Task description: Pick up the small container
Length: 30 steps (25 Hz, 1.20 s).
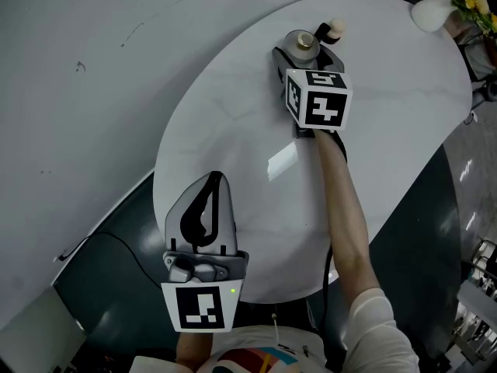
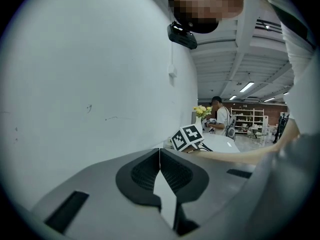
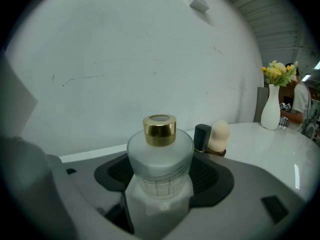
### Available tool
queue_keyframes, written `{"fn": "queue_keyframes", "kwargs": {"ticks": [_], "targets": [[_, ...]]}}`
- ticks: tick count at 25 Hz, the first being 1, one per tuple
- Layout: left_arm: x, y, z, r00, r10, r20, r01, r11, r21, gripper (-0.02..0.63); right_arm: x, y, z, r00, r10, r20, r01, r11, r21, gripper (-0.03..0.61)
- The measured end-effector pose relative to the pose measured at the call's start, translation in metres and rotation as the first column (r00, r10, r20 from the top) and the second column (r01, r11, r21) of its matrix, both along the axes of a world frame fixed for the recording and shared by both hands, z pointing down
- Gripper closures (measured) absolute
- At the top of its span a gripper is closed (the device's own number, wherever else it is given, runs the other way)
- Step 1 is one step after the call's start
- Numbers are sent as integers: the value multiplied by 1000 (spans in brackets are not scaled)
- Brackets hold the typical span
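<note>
The small container [image 3: 160, 156] is a frosted glass bottle with a gold cap, standing on the white oval table [image 1: 233, 154] near its far edge. In the head view the small container [image 1: 301, 43] shows just ahead of the marker cube. My right gripper [image 3: 160, 176] has a dark pad pressed on each side of it, so the right gripper [image 1: 304, 51] is shut on the bottle. My left gripper [image 1: 206, 186] hovers over the table's near edge. Seen from its own camera, the left gripper [image 2: 160, 156] is shut, pads together with nothing between them.
A small dark bottle [image 3: 202, 136] and a beige sponge [image 3: 219, 133] stand just behind the container. A white vase [image 1: 432, 12] of yellow flowers sits at the table's far right. A grey wall runs along the left. A person stands far off in the left gripper view.
</note>
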<state>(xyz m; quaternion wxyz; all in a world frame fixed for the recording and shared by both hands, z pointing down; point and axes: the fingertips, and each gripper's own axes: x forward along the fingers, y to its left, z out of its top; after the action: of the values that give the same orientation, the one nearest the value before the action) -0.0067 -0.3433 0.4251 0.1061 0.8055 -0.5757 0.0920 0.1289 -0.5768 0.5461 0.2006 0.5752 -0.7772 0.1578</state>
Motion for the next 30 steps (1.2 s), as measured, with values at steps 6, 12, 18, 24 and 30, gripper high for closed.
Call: {"fn": "queue_keyframes", "kwargs": {"ticks": [6, 12, 18, 24, 30], "targets": [[-4, 3, 1, 1000, -11, -2, 11, 1000, -1, 595, 0, -1, 2, 1000, 9, -3, -9, 1000, -1, 238], [-8, 8, 3, 999, -32, 1, 32, 999, 2, 595, -1, -1, 2, 1000, 13, -1, -13, 1000, 2, 238], [-10, 13, -4, 999, -38, 7, 38, 999, 18, 595, 1, 0, 1, 1000, 26, 9, -26, 1000, -10, 238], [-8, 16, -19, 999, -33, 14, 32, 998, 48, 595, -2, 6, -25, 1000, 5, 1, -5, 1000, 18, 238], [-11, 22, -48, 999, -39, 3, 39, 995, 91, 595, 1, 16, -75, 999, 26, 43, -28, 998, 51, 238]]}}
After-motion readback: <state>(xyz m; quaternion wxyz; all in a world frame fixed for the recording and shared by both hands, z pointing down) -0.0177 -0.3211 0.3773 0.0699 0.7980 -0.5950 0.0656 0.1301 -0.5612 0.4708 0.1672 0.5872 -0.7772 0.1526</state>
